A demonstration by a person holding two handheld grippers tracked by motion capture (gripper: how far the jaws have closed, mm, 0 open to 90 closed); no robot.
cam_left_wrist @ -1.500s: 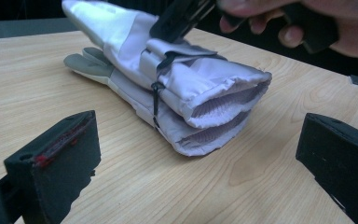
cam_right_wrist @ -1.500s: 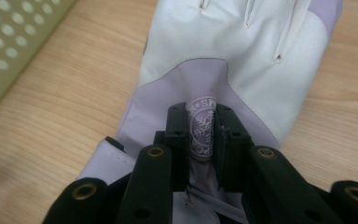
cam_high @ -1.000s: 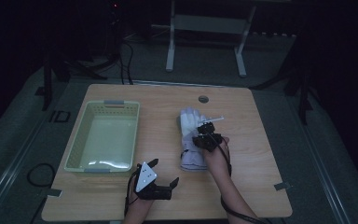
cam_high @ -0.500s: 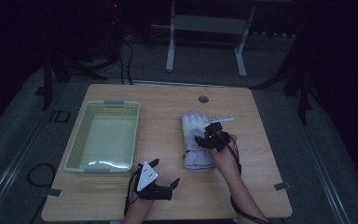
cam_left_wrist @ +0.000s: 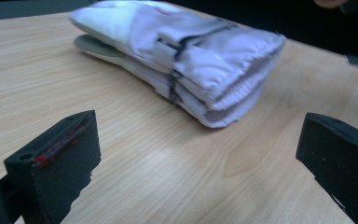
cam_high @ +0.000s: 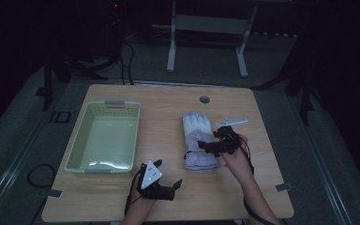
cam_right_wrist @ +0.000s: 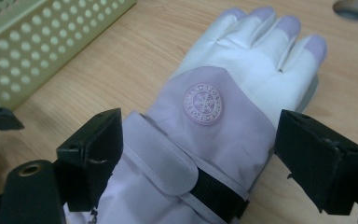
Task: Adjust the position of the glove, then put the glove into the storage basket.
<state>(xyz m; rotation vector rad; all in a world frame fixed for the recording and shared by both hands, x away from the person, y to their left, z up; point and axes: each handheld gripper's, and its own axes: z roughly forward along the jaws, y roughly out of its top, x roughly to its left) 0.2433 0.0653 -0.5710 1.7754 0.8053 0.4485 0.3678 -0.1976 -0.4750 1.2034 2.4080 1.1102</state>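
Observation:
Two pale lilac and white gloves (cam_high: pixel 197 138) lie stacked right of the table's centre, fingers pointing away from the person. My right gripper (cam_high: pixel 211 140) hovers open over the top glove (cam_right_wrist: pixel 233 88). Its jaws straddle the wrist strap without touching it. My left gripper (cam_high: pixel 169 180) rests low near the front edge, open, with nothing between its jaws. It faces the cuffs of the stacked gloves (cam_left_wrist: pixel 191 56), some way short of them.
A pale green plastic basket (cam_high: pixel 82 136) stands on the left half of the table, and its perforated wall (cam_right_wrist: pixel 37 42) is near the gloves. A round cable hole (cam_high: pixel 204 99) sits at the table's back edge. Bare wood lies between the basket and the gloves.
My right gripper has drifted a little to the right, from over the glove's middle toward its right side. The left gripper and the gloves have not moved.

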